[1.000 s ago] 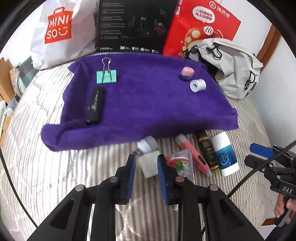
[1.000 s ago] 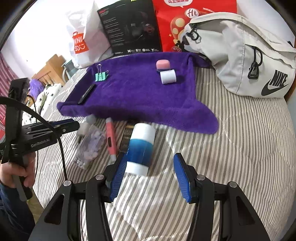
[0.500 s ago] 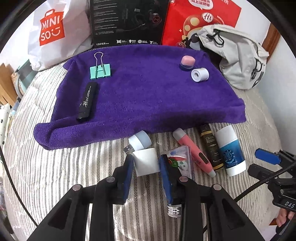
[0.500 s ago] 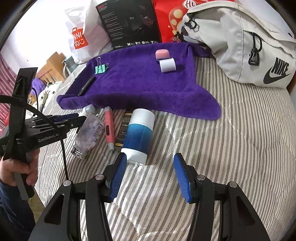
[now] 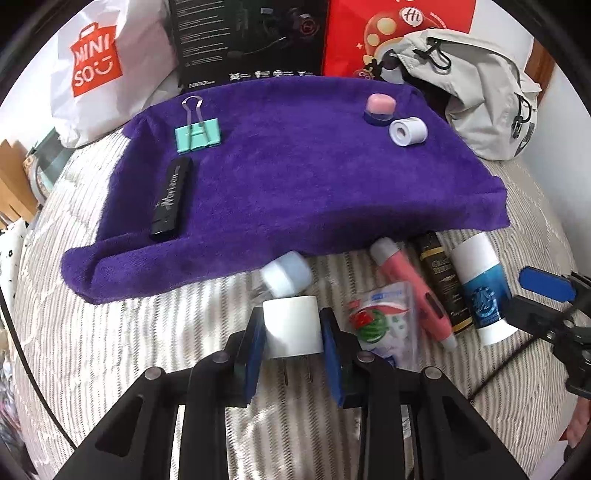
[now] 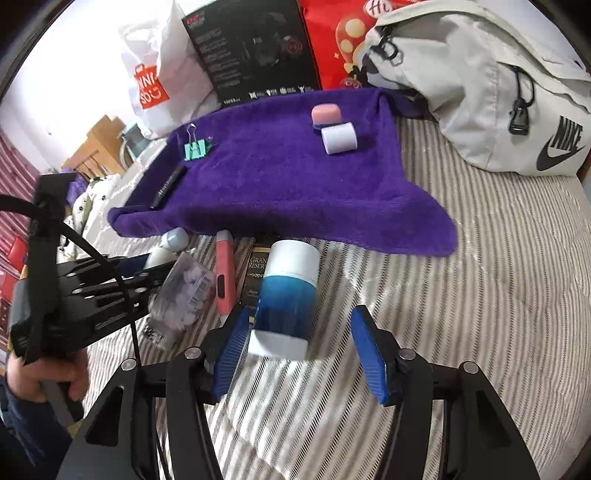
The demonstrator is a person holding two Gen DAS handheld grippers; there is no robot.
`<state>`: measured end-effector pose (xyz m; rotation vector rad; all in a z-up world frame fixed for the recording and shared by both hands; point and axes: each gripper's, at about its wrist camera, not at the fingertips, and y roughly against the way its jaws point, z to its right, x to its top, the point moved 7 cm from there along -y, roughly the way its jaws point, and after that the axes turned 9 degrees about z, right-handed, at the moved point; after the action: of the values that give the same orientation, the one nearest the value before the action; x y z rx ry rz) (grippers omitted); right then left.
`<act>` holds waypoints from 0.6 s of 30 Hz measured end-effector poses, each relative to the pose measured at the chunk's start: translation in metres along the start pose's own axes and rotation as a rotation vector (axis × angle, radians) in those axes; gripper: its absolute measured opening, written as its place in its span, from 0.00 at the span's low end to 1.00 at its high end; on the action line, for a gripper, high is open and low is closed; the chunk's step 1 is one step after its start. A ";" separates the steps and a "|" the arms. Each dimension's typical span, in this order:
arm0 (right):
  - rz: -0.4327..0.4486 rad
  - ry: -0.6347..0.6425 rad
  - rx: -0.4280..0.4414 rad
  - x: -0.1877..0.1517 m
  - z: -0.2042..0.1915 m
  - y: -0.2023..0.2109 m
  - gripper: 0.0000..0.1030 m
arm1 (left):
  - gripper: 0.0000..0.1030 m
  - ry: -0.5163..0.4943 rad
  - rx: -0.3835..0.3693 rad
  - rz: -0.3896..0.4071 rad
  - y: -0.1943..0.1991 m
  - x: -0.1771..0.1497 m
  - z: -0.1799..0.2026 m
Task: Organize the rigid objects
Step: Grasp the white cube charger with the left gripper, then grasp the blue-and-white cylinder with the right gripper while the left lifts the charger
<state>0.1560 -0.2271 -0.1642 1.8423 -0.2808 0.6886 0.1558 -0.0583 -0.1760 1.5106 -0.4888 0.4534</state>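
While the left gripper [image 5: 291, 330] pinches a white plug adapter [image 5: 291, 328] between its blue pads, prongs pointing back toward the camera, the adapter sits just above the striped bedcover [image 5: 110, 332], near the front edge of the purple towel [image 5: 295, 184]. Just ahead of it lies a pale blue cap-shaped item [image 5: 286, 275], touching the towel's edge.

Right gripper [image 6: 301, 350] spread wide, holding nothing; the white-and-blue cylindrical container [image 6: 286, 295] lies between its fingers, nearer the left finger, contact not clear.

Row on bedcover beside the container: dark box lettered "GRAN RESERV" [image 6: 256, 269], pink pen-like tube [image 6: 225, 273], clear packet of small pale pieces [image 6: 183, 297].

On the towel: teal binder clip [image 5: 197, 134], black stick with script lettering [image 5: 171, 199], pink-topped small jar [image 5: 379, 108], white tape roll [image 5: 408, 132] just beside the jar.

Behind the towel: Miniso bag [image 5: 96, 66], black product box [image 5: 251, 37], red bag [image 5: 388, 29], grey Nike sling bag [image 6: 480, 85].
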 end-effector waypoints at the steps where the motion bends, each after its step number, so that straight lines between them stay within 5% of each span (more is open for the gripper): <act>1: 0.000 -0.003 0.003 0.000 -0.002 -0.005 0.56 | 0.27 -0.005 0.007 -0.001 0.001 -0.002 -0.004; 18: 0.006 0.066 -0.124 0.002 0.004 -0.029 0.56 | 0.27 0.044 -0.024 0.019 0.009 -0.010 -0.029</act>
<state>0.1730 -0.2199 -0.1865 1.6984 -0.2795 0.7186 0.1433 -0.0290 -0.1737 1.4708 -0.4729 0.4932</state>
